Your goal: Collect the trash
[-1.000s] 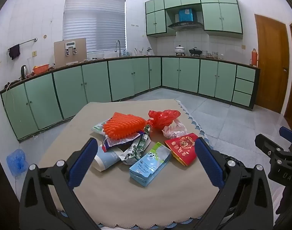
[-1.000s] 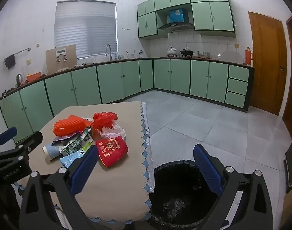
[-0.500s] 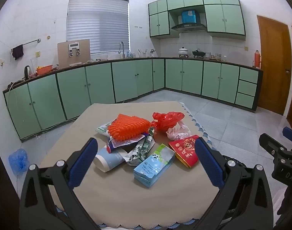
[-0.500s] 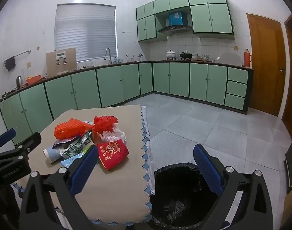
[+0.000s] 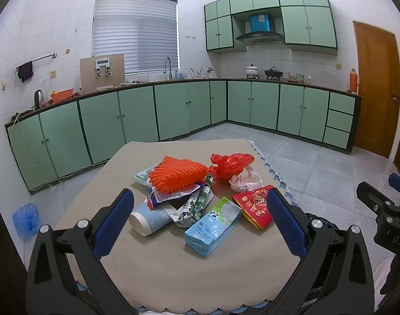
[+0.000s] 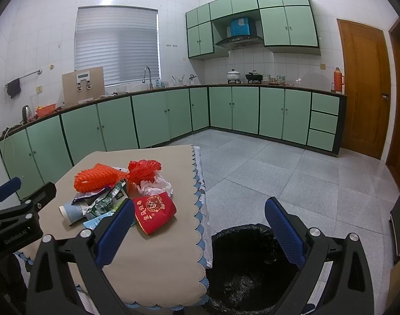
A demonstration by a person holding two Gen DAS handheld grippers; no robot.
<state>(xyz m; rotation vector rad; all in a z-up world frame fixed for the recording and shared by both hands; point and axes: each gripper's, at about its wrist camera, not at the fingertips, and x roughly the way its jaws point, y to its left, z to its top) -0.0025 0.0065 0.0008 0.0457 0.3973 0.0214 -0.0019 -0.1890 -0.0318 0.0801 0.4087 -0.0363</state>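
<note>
plainly, the trash sits in one loose heap near the middle of the cloth-covered counter [image 5: 147,270], and both tongs hover short of it, spread wide and holding nothing: the left tongs [image 5: 200,220] face the pile straight on, the right tongs [image 6: 200,225] hang over the counter's edge and the black-lined bin [image 6: 241,257] on the floor just beside it. everything here looks light and crushable. the blue milk carton [image 5: 213,227] lies nearest and is the stiffest piece, best pinched across its narrow sides. the red packet [image 5: 255,206] is flat and likely slippery, so take it by a raised edge. the orange foam net [image 5: 177,174] and red plastic bag [image 5: 230,162] are soft and will bunch; grab a fold. the paper cup [image 5: 150,216] on its side may roll, so grip it at the rim.
</note>
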